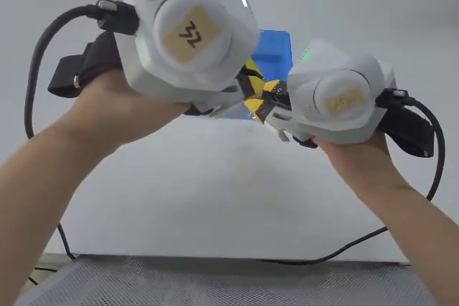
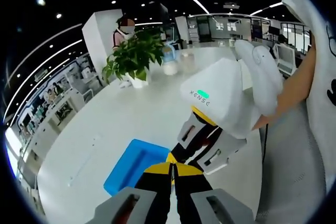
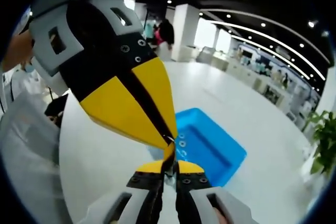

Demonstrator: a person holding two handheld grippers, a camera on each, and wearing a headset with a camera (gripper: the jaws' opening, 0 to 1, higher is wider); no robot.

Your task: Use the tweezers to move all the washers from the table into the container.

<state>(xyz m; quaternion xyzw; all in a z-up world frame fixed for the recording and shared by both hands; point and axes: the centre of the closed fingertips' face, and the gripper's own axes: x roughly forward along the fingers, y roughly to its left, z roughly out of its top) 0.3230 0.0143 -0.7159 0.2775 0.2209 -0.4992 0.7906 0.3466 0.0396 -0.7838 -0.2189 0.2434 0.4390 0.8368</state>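
Table (image 1: 215,191): white worktop below both hand-held tools.
Left gripper (image 2: 173,167): yellow-tipped jaws drawn together; whether they pinch anything cannot be told.
Right gripper (image 3: 168,167): tip to tip with the left one, jaws closed on a thin sliver that rises between them.
Container (image 3: 215,148): shallow blue tray on the table, just beyond the meeting tips.
Tweezers (image 3: 168,153): apparently the thin sliver, running from the right jaws up to the left gripper's tip; too slim to make out further.
Washers (image 3: 182,144): a few small pale rings against the blue of the tray's near wall; whether they lie inside or on the rim cannot be told.
Step in hand (judged): seating the tweezers in one gripper.
Good practice: keep the tips aligned, clamp across the tweezers' flat sides well back from the points, and loosen the other jaws only once the hold is firm.
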